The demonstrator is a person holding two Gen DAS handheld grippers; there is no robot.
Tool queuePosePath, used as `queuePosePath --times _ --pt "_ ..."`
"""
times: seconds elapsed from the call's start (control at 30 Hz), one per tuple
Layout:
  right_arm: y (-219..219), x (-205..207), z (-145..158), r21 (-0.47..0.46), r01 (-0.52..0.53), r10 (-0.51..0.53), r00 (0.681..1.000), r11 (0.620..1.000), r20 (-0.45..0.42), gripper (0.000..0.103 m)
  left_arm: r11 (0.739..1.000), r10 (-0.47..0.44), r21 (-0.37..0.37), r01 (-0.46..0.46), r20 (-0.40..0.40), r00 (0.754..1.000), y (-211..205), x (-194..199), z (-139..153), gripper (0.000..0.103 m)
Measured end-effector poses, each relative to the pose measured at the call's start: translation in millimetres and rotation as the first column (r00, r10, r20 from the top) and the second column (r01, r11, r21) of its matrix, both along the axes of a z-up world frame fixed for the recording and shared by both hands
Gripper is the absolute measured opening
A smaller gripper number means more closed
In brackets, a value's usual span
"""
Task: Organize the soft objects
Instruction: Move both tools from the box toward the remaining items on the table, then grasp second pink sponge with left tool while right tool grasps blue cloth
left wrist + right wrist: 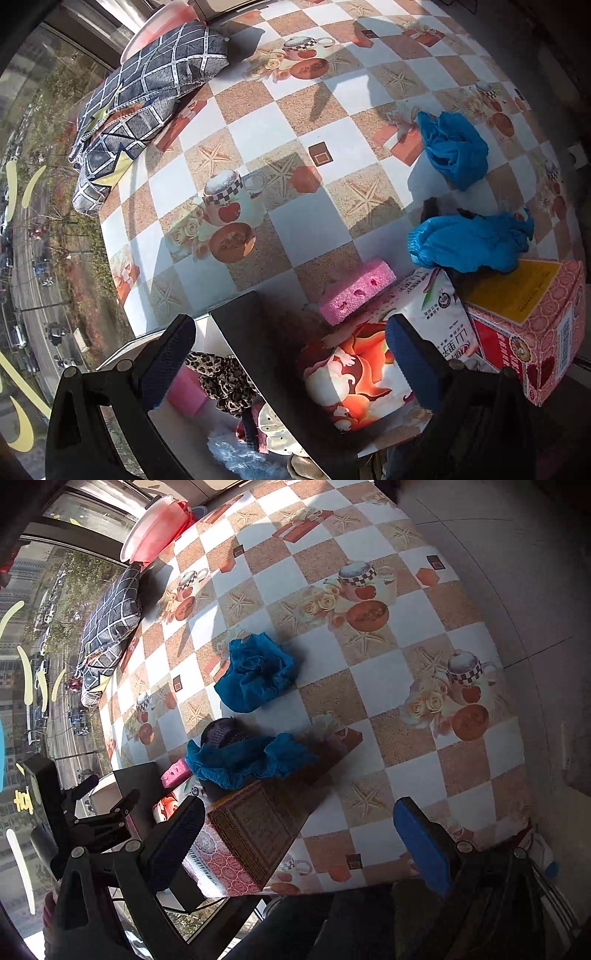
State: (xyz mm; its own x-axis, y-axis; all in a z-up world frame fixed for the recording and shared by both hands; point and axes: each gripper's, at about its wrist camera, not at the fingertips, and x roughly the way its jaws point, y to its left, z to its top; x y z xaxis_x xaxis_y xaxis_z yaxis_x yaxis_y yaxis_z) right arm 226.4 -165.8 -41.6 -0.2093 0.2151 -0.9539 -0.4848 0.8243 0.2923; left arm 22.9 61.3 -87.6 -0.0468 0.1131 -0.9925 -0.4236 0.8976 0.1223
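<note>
Two crumpled blue cloths lie on the checked table: one farther out (456, 147) (255, 672), one nearer (469, 242) (247, 758) draped over a dark brush-like thing (225, 731). A pink sponge (356, 291) (175, 773) lies by a tissue pack (424, 306). A black-walled box (273, 354) at the table edge holds a leopard-print cloth (221, 380), another pink sponge (186, 391) and other soft items. My left gripper (291, 358) is open and empty above the box. My right gripper (299, 842) is open and empty over the near table edge.
Two grey checked cushions (147, 85) (110, 627) lie stacked at the far left edge by the window. A red-and-white basin (155, 528) stands behind them. A pink patterned carton (532, 321) (251, 834) stands at the near edge.
</note>
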Motion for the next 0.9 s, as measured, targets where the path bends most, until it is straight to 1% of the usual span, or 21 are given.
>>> queuePosePath --times 0.07,0.13,0.23,0.37,0.43,0.5,0.53,0.57,0.6,0.63,0.67,0.7,0.73,0.8,0.87,0.9 --pt "-4 3 -8 -0.012 0.005 -0.005 1.0 1.0 -0.014 0.103 0.997 -0.042 -0.073 0.04 -0.024 0.999 4 10 -14 0.103" --pt "-6 5 -14 -0.02 0.001 -0.001 1.0 1.0 -0.025 0.103 0.99 -0.075 -0.121 0.069 -0.051 0.996 7 17 -27 0.103" --pt "-9 8 -20 -0.029 -0.002 0.001 0.999 1.0 -0.038 0.103 0.983 -0.122 -0.154 0.104 -0.115 0.986 13 27 -48 0.103" --pt "-13 16 -28 -0.045 0.007 -0.009 0.999 0.999 -0.053 0.103 0.965 -0.159 -0.238 0.111 -0.191 0.969 19 34 -74 0.103" --pt "-13 20 -30 -0.055 0.006 -0.009 0.999 0.998 -0.046 0.103 0.957 -0.191 -0.26 0.129 -0.228 0.955 17 37 -86 0.103" --pt "-14 23 -33 -0.064 0.006 -0.008 0.999 0.998 -0.043 0.103 0.956 -0.219 -0.253 0.152 -0.262 0.94 16 38 -95 0.103" --pt "-14 24 -34 -0.065 0.008 -0.011 0.999 0.998 -0.046 0.103 0.956 -0.224 -0.248 0.158 -0.264 0.938 17 39 -98 0.103" --pt "-15 25 -36 -0.066 0.012 -0.015 0.999 0.998 -0.05 0.103 0.956 -0.219 -0.246 0.157 -0.249 0.943 19 42 -97 0.103" --pt "-15 26 -37 -0.067 0.015 -0.019 0.998 0.998 -0.053 0.103 0.966 -0.21 -0.198 0.165 -0.235 0.949 22 45 -93 0.103" --pt "-15 26 -38 -0.069 0.018 -0.021 0.998 0.997 -0.054 0.103 0.979 -0.196 -0.111 0.174 -0.232 0.953 29 50 -89 0.103" --pt "-15 26 -39 -0.07 0.017 -0.021 0.998 0.997 -0.056 0.103 0.986 -0.168 -0.05 0.161 -0.225 0.96 37 53 -85 0.103" --pt "-14 26 -41 -0.073 0.014 -0.018 0.998 0.997 -0.059 0.103 0.992 -0.123 -0.011 0.123 -0.21 0.97 47 55 -80 0.103" --pt "-12 26 -43 -0.078 0.009 -0.013 0.998 0.997 -0.061 0.103 0.997 -0.073 0.011 0.077 -0.189 0.979 58 56 -75 0.103" --pt "-6 26 -46 -0.081 -0.007 0.003 0.998 0.997 -0.062 0.103 1.0 0.02 0.02 -0.018 -0.116 0.993 75 55 -59 0.103" --pt "4 26 -50 -0.078 -0.026 0.021 0.998 0.997 -0.06 0.103 0.995 0.1 -0.014 -0.101 -0.074 0.992 84 48 -47 0.103" --pt "10 26 -52 -0.074 -0.039 0.035 0.998 0.997 -0.058 0.103 0.989 0.14 -0.04 -0.143 -0.071 0.988 86 43 -45 0.103"
